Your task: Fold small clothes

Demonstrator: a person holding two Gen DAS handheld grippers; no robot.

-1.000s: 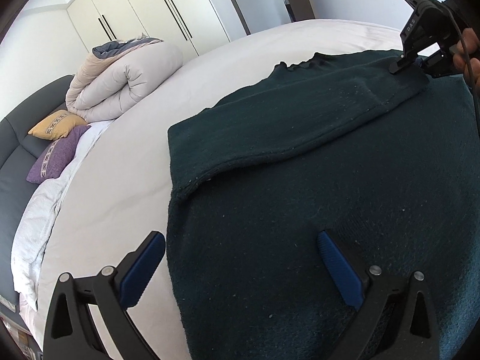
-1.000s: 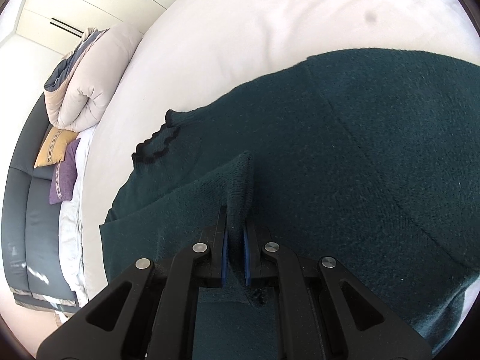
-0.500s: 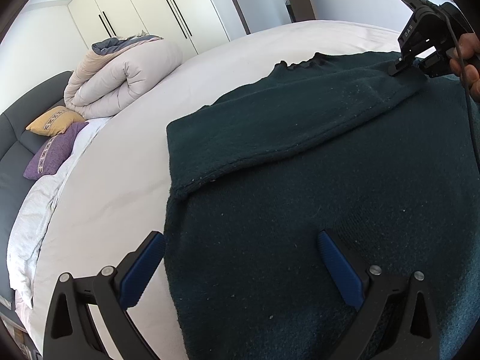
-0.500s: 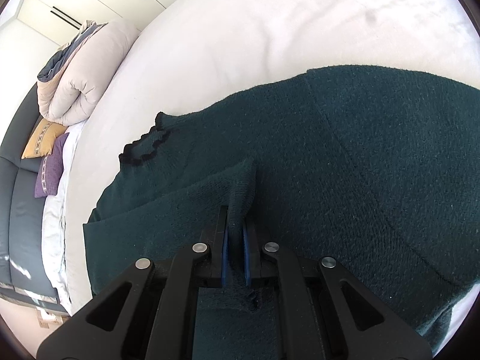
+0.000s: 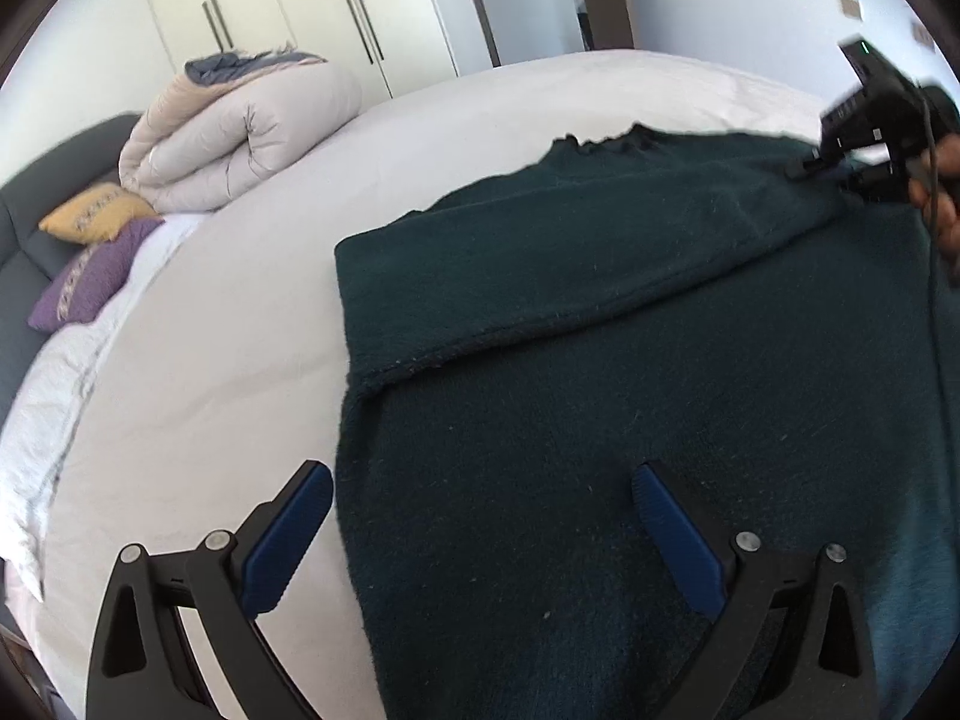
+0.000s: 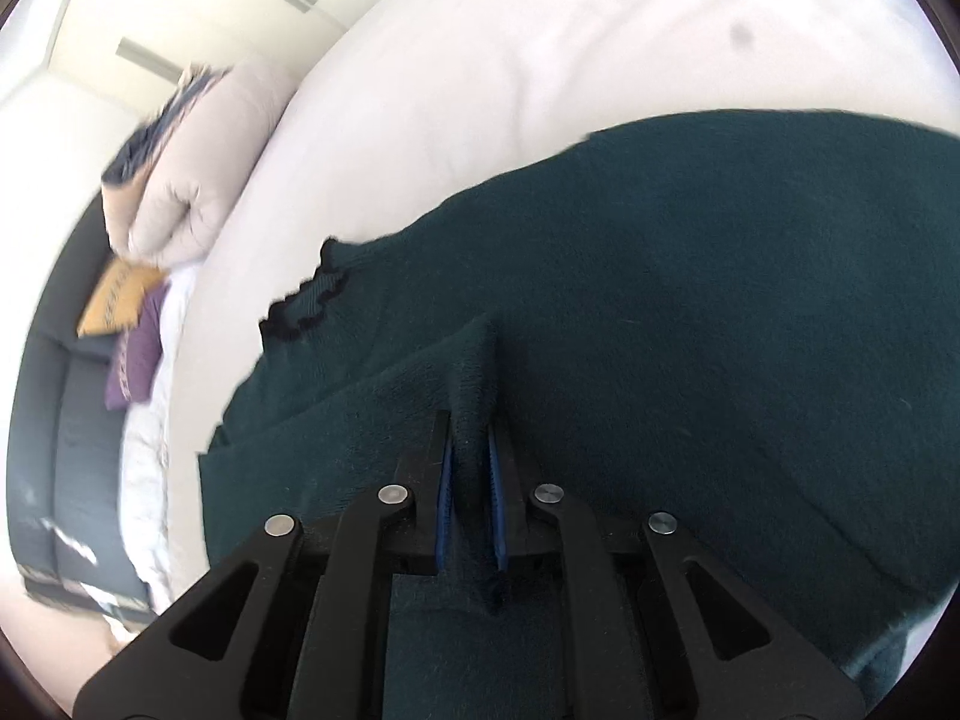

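I have the dark green sweater (image 5: 600, 420) spread on the white bed (image 5: 240, 330), its scalloped neckline (image 6: 306, 300) toward the far edge and its hem toward me, so its long axis runs away from me. 1 sleeve (image 5: 570, 252) is folded slantwise across the chest, running from the left shoulder up to the right. My right gripper (image 6: 471, 474) pinches that sleeve's cuff between narrow jaws that are just opening, the knit between the pads. My left gripper (image 5: 480, 528) hangs wide and empty over the sweater's left side edge, 1 finger over the sheet, 1 over the knit. I judge the left side edge, directly below that gripper, is the next fold.
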